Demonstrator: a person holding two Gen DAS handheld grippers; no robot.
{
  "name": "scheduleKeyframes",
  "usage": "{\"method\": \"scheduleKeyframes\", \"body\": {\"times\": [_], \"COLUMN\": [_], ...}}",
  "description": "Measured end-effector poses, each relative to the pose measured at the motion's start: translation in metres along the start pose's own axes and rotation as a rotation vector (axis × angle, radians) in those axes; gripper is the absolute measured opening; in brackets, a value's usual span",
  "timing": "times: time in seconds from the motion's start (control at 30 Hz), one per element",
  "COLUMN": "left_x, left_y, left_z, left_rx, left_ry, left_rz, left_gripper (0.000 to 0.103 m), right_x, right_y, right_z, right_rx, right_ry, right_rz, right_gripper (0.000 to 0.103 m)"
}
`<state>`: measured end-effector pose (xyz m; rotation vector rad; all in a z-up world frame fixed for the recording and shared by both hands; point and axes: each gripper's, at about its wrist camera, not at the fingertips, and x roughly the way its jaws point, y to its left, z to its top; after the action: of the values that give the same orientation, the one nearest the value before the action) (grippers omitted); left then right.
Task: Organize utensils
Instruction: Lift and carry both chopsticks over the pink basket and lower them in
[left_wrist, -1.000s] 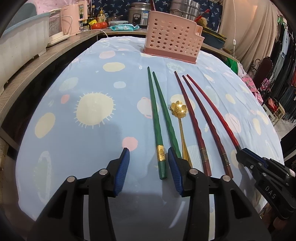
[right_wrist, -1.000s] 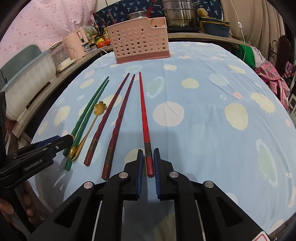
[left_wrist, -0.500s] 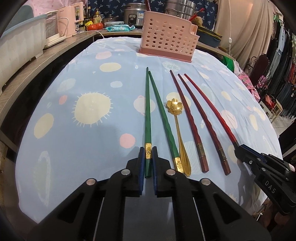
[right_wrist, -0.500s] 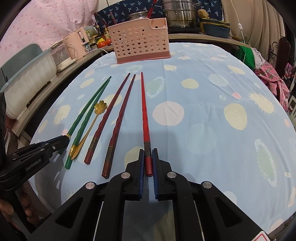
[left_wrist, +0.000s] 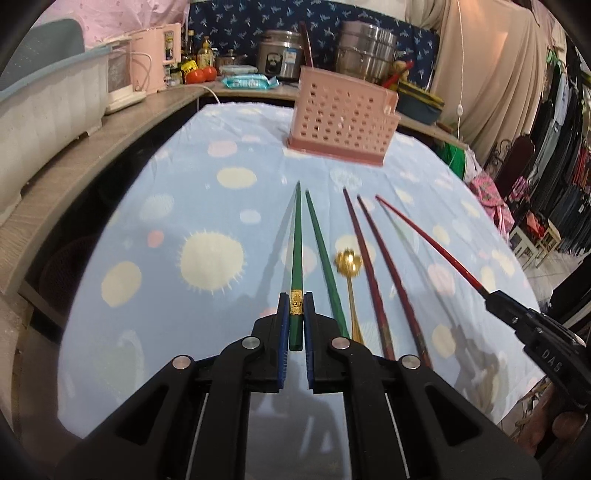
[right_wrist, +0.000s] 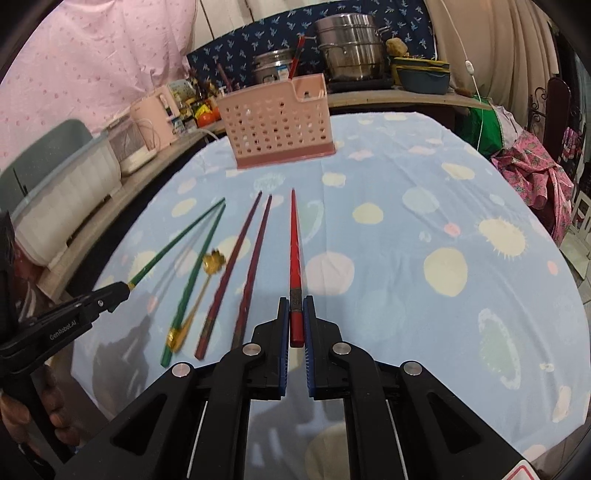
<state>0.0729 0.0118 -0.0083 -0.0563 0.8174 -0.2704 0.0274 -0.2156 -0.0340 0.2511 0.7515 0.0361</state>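
My left gripper (left_wrist: 296, 300) is shut on a green chopstick (left_wrist: 296, 251) and holds it lifted above the cloth; it also shows in the right wrist view (right_wrist: 173, 247). My right gripper (right_wrist: 296, 303) is shut on a red chopstick (right_wrist: 294, 243), also lifted, seen in the left wrist view (left_wrist: 428, 243). A second green chopstick (left_wrist: 325, 258), a gold flower spoon (left_wrist: 348, 264) and two dark red chopsticks (left_wrist: 369, 269) lie on the table. The pink perforated utensil basket (left_wrist: 341, 116) stands at the far end (right_wrist: 277, 125).
The table has a blue spotted cloth (left_wrist: 207, 258). A counter (left_wrist: 74, 155) to the left holds a grey tub, a pink appliance (left_wrist: 155, 55), pots and bottles. Clothes racks (left_wrist: 561, 177) stand to the right.
My left gripper closed on the green chopstick and raised it. My right gripper, shut on the red chopstick, has lifted it off the cloth.
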Motion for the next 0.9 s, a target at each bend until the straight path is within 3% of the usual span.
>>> {"method": "scheduleKeyframes", "body": {"times": [0.57,0.9], "left_x": [-0.044,-0.057], "left_y": [0.011,0.009], "left_z": [0.077,0.125], "left_rx": [-0.028,-0.032], "left_ry": [-0.205,-0.321], "left_rz": [0.019,0.016], "left_gripper": [0.007,0.007], "right_x": [-0.051,-0.059], "right_y": [-0.018,-0.022], "right_z": [0.086,0.127], "right_rx": [0.044,0.043], "right_ry": [-0.255,-0.346], "right_rz": [-0.026,-0.024], "right_gripper": [0.007,0.007]}}
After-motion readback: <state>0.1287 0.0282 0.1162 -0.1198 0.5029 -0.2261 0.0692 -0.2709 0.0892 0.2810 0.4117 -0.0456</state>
